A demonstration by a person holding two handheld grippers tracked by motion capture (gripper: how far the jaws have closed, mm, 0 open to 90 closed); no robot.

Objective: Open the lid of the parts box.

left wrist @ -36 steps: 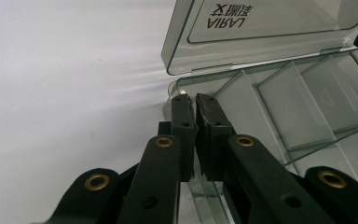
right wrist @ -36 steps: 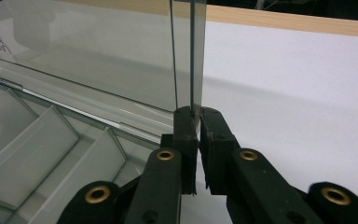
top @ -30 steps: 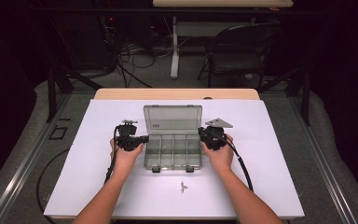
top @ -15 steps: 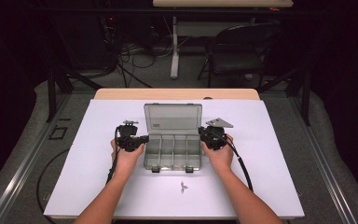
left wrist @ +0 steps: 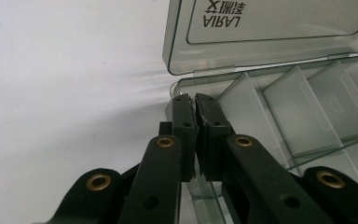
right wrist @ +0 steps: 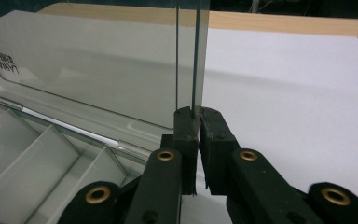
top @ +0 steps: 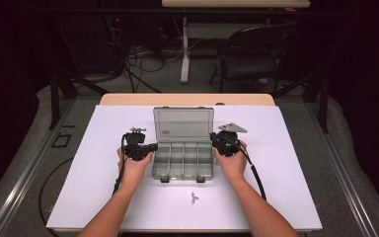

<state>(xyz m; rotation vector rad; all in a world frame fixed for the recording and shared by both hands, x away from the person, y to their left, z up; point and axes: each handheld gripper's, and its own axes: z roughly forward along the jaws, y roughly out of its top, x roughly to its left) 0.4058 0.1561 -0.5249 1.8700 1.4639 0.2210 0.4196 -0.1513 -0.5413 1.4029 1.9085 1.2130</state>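
A clear grey compartment box stands open mid-table, its tray (top: 183,160) divided into several cells and its lid (top: 182,123) raised at the back. My left gripper (top: 153,147) is at the tray's left side. In the left gripper view its jaws (left wrist: 196,100) are shut on the tray's left wall (left wrist: 205,200), near the back corner. My right gripper (top: 215,139) is at the box's right side by the hinge. In the right gripper view its jaws (right wrist: 199,112) are pinched on the lid's thin side edge (right wrist: 187,56), which rises straight up from between them.
A small dark metal piece (top: 193,198) lies on the white table cover (top: 286,163) in front of the box. Cables trail from both grippers toward the near edge. A folding chair (top: 256,54) and a table leg stand on the floor beyond the far edge.
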